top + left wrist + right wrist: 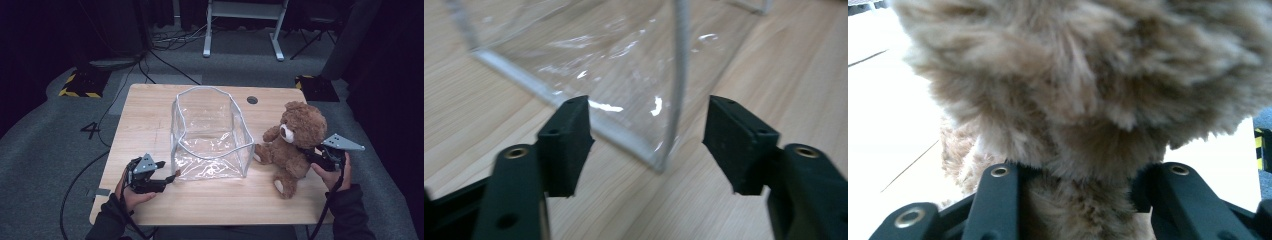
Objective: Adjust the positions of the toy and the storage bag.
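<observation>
A clear plastic box-shaped bag (210,135) with white piping stands open-topped at the table's middle. My left gripper (167,171) lies low on the table at its front left corner. In the left gripper view the gripper (649,130) is open, and the bag's (624,60) bottom corner sits just ahead between the jaws, untouched by the pads. A brown teddy bear (295,135) sits upright to the right of the bag. My right gripper (306,152) is shut on the bear from behind. In the right gripper view both jaws of the gripper (1075,175) sink into the bear's fur (1088,75) below the head.
The wooden table (145,115) has a cable hole (252,100) near its far edge. On the floor beyond are a white desk frame (245,25), loose cables and two yellow-and-black striped bases (80,82) (315,86).
</observation>
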`<action>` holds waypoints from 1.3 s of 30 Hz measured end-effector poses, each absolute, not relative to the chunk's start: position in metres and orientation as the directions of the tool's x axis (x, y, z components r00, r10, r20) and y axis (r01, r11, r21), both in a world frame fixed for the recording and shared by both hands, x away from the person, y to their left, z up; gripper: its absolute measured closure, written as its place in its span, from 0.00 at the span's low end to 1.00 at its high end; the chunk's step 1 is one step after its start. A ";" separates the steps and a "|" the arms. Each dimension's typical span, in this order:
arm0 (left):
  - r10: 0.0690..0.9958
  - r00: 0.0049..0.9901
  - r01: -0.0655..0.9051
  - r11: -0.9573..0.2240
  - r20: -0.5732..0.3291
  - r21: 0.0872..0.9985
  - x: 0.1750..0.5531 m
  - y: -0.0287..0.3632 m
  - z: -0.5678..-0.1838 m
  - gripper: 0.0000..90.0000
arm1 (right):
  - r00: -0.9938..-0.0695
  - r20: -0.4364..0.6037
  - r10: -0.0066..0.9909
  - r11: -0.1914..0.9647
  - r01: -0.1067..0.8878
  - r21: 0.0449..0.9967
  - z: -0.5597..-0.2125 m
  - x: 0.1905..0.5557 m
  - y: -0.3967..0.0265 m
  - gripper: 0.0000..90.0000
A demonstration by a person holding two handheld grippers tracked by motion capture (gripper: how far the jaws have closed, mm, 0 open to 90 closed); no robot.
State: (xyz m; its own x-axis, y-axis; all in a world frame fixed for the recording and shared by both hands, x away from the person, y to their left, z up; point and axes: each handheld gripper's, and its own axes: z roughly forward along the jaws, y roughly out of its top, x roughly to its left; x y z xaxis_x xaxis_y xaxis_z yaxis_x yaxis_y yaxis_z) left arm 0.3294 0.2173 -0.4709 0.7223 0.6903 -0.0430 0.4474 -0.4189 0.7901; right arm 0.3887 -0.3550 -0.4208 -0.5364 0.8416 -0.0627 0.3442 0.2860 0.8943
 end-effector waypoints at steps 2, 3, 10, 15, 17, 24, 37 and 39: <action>0.733 0.680 0.461 -0.402 -0.023 0.791 0.328 0.228 -0.471 0.35 | -0.537 -0.062 0.842 0.285 0.344 0.895 -0.421 0.389 -0.355 0.68; 0.733 0.680 0.461 -0.402 -0.023 0.791 0.328 0.228 -0.471 0.34 | -0.537 -0.062 0.842 0.285 0.344 0.895 -0.421 0.389 -0.355 0.68; 0.863 0.501 0.527 -0.246 -0.063 0.813 0.363 0.253 -0.473 0.29 | -0.536 -0.067 0.842 0.288 0.340 0.895 -0.421 0.389 -0.354 0.68; 0.880 0.467 0.539 -0.204 -0.088 0.817 0.393 0.248 -0.473 0.28 | -0.537 -0.062 0.841 0.285 0.342 0.895 -0.421 0.390 -0.354 0.68; 0.889 0.450 0.540 -0.190 -0.091 0.820 0.406 0.246 -0.473 0.29 | -0.540 -0.061 0.839 0.285 0.342 0.896 -0.421 0.390 -0.354 0.68; 0.896 0.431 0.563 -0.173 -0.108 0.808 0.438 0.231 -0.478 0.30 | -0.546 -0.066 0.835 0.291 0.336 0.896 -0.421 0.389 -0.354 0.68; 0.868 0.488 0.571 -0.234 -0.096 0.787 0.467 0.191 -0.478 0.31 | -0.548 -0.065 0.834 0.289 0.333 0.898 -0.421 0.388 -0.355 0.68; 0.863 0.493 0.576 -0.229 -0.110 0.785 0.470 0.189 -0.477 0.31 | -0.549 -0.067 0.833 0.290 0.330 0.898 -0.421 0.388 -0.355 0.68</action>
State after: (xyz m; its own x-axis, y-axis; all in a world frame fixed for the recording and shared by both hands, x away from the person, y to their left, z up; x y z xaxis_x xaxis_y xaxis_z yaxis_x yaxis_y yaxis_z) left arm 0.4697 0.1886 -0.4772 0.4933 0.8629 -0.1101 0.5757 -0.2290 0.7849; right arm 0.3876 -0.3555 -0.4208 -0.5493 0.8330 -0.0669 0.3304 0.2900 0.8982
